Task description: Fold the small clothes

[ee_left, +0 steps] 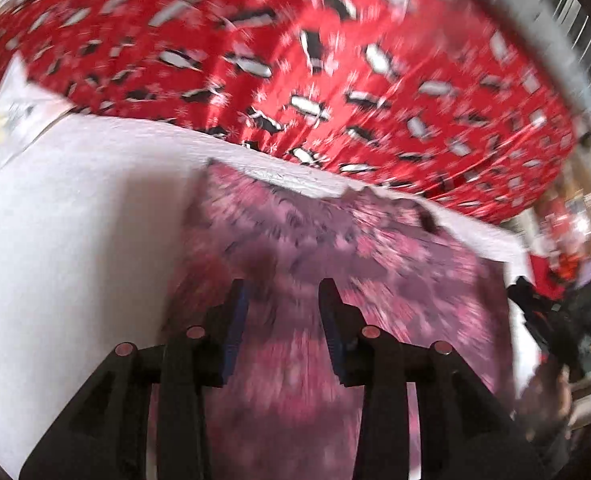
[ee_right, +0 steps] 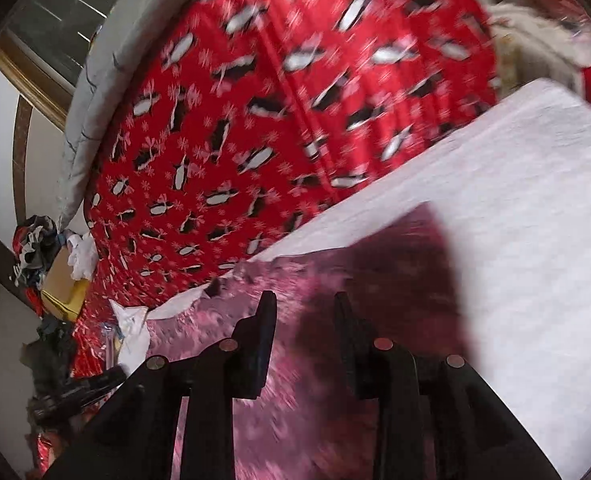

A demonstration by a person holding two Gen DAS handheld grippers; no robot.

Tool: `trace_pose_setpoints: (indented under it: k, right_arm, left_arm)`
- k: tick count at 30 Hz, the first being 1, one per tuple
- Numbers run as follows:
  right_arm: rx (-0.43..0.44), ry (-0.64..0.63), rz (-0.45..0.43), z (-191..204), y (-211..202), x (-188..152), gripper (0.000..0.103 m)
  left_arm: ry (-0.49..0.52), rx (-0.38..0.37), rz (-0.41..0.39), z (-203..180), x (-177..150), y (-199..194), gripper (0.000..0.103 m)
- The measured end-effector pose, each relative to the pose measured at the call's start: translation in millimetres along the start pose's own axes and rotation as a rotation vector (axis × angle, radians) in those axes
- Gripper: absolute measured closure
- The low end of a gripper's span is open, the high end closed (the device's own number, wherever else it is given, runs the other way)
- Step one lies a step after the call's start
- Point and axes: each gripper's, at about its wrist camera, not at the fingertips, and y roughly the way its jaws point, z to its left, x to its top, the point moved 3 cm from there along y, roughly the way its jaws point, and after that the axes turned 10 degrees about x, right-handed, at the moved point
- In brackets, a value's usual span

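Observation:
A small pink patterned garment [ee_left: 335,256] lies flat on a white towel [ee_left: 75,220]; both views are motion-blurred. My left gripper [ee_left: 283,292] is open and empty, hovering over the garment's near part. In the right wrist view the same garment [ee_right: 323,380] lies on the white towel [ee_right: 515,220]. My right gripper [ee_right: 305,300] is open and empty above the garment, casting a dark shadow on it.
A red blanket with a penguin print [ee_left: 315,60] covers the bed beyond the towel and also shows in the right wrist view [ee_right: 255,120]. A cardboard box with clothes [ee_right: 59,280] sits at the left. A white printed cloth [ee_left: 15,108] lies at the towel's far left.

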Motion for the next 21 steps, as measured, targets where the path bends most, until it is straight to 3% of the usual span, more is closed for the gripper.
trace_pose_setpoints:
  k: [2,3,5,7,8,9,11,12,14,15,16,17,18,20,21]
  right_arm:
    - [-0.03,0.011,0.042,-7,25,-6,0.071]
    - [-0.078,0.023,0.12,-18,46,-13,0.073]
    - [-0.097,-0.053,0.087,-11,47,-13,0.075]
    - [-0.105,-0.069,0.137,-5,43,-7,0.075]
    - [-0.094,-0.076,0.11,-3,33,0,0.075]
    - [-0.093,-0.074,0.022,-5,13,12,0.072]
    - [-0.13,-0.013,-0.075,-21,-8,28,0.052]
    - [-0.185,0.05,-0.118,-38,-19,34,0.051]
    - [-0.248,0.12,-0.102,-58,-18,35,0.052]
    - [-0.236,0.134,-0.061,-63,-12,32,0.055]
    - [-0.188,0.107,-0.018,-60,-5,30,0.078]
    - [-0.158,0.068,0.0,-54,-2,31,0.095]
    - [-0.146,0.013,0.009,-45,-2,32,0.095]
    - [-0.12,-0.01,-0.064,-40,-13,35,0.097]
    - [-0.154,0.004,-0.082,-46,-15,36,0.097]
  left_arm:
    - [0.021,0.116,0.031,-3,4,31,0.069]
    - [0.028,0.169,0.078,0,2,52,0.066]
    - [-0.001,0.147,0.027,8,3,49,0.064]
    - [-0.008,0.118,0.056,13,5,42,0.064]
    - [-0.01,0.09,0.052,17,4,33,0.064]
    - [-0.017,0.071,0.033,20,3,25,0.064]
    - [-0.041,0.038,-0.017,27,3,7,0.063]
    - [-0.052,0.037,-0.027,29,4,3,0.059]
    - [-0.08,0.06,-0.003,34,5,7,0.056]
    - [-0.083,0.065,0.025,33,5,14,0.056]
    - [-0.089,0.073,0.058,34,5,20,0.056]
    - [-0.1,0.084,0.082,38,3,26,0.056]
    - [-0.108,0.089,0.084,38,3,32,0.056]
    - [-0.136,0.081,0.078,44,2,38,0.056]
    - [-0.144,0.076,0.078,45,1,36,0.056]
